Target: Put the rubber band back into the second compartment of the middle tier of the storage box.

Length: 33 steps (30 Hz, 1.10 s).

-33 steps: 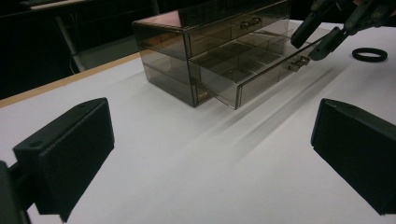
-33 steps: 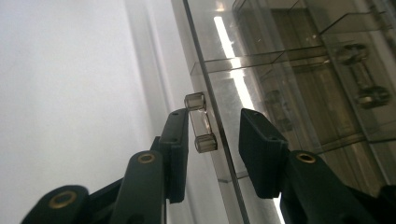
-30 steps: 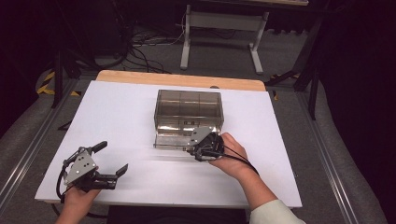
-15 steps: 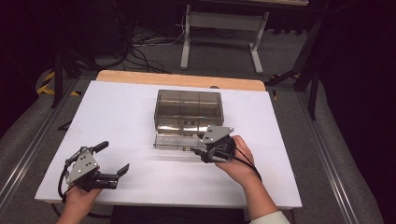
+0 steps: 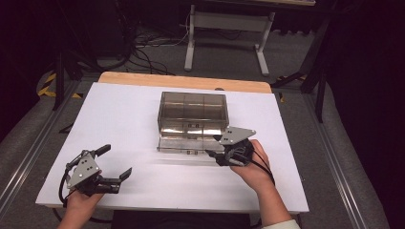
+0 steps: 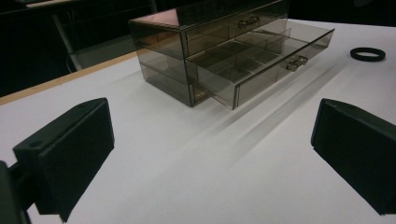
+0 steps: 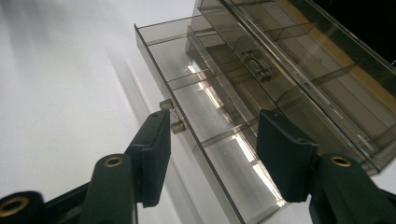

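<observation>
Two claws work over a white surface (image 5: 143, 119) in the high view. A smoky translucent plastic two-drawer organizer box (image 5: 193, 113) stands at the middle of that surface, its lower drawer (image 5: 187, 144) pulled out toward the person. The right claw (image 5: 216, 156) sits at the drawer's front right corner, touching or just beside the front wall, while the left claw (image 5: 114, 164) rests well apart at the near left, jaws spread and holding nothing. The right hand is plainly the nearer one to the drawer.

From the left gripper view, the two black jaws stand wide apart over bare white surface. The box (image 6: 205, 42) lies ahead and to the right, its long axis running away toward the upper right, the drawer (image 6: 261, 60) sticking out with a small metal handle (image 6: 296, 62) on its front. A black ring (image 6: 368, 54) lies on the surface beyond the drawer.

From the right gripper view, the right claw (image 7: 212, 149) is released, its jaws straddling the drawer's front wall: one jaw outside, close against the small metal handle (image 7: 171, 115), the other inside above the divided compartments, which look empty. The wall runs lengthwise between the jaws, so I judge a squeeze would grip it, or a push would slide the drawer shut.

No brand, label or writing can be read anywhere.
</observation>
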Each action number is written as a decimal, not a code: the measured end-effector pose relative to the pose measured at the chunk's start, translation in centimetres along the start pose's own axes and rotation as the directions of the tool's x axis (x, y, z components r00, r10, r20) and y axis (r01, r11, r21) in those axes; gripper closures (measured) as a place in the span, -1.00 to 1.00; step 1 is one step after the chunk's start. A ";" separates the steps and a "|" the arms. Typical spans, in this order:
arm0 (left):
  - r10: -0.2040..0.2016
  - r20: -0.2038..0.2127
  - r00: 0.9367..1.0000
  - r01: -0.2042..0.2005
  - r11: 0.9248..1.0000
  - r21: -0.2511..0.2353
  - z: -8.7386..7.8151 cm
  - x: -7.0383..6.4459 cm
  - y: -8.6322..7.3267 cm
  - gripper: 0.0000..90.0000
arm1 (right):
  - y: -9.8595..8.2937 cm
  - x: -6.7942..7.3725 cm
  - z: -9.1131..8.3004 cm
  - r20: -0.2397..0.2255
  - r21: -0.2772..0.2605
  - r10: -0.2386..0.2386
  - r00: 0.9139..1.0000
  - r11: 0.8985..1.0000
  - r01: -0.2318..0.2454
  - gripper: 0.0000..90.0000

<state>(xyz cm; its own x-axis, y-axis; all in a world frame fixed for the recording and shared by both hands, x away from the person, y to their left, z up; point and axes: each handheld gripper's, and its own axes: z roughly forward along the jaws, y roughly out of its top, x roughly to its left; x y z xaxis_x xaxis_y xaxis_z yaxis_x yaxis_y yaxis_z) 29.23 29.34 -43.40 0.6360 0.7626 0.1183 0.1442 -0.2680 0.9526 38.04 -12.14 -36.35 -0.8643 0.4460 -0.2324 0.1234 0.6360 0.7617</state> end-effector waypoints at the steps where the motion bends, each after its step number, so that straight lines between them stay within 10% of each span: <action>1: -0.008 -0.001 1.000 0.008 1.000 -0.001 0.0 0.0 0.0 -0.99 | -0.1 0.0 -0.2 0.005 -0.002 0.005 1.000 1.000 -0.005 -0.01; 33: -0.006 0.006 1.000 0.006 1.000 0.000 0.0 0.0 0.0 -0.99 | -4.0 -2.5 -4.0 0.036 0.098 0.110 0.993 0.989 -0.113 -0.22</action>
<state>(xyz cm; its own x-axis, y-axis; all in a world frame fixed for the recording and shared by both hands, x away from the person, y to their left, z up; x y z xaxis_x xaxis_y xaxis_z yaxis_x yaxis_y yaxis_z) 29.22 29.30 -43.39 0.6399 0.7604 0.1108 0.1477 -0.2632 0.9534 37.75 -18.29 -36.41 -0.8274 0.5357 -0.1688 0.2673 0.6399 0.7205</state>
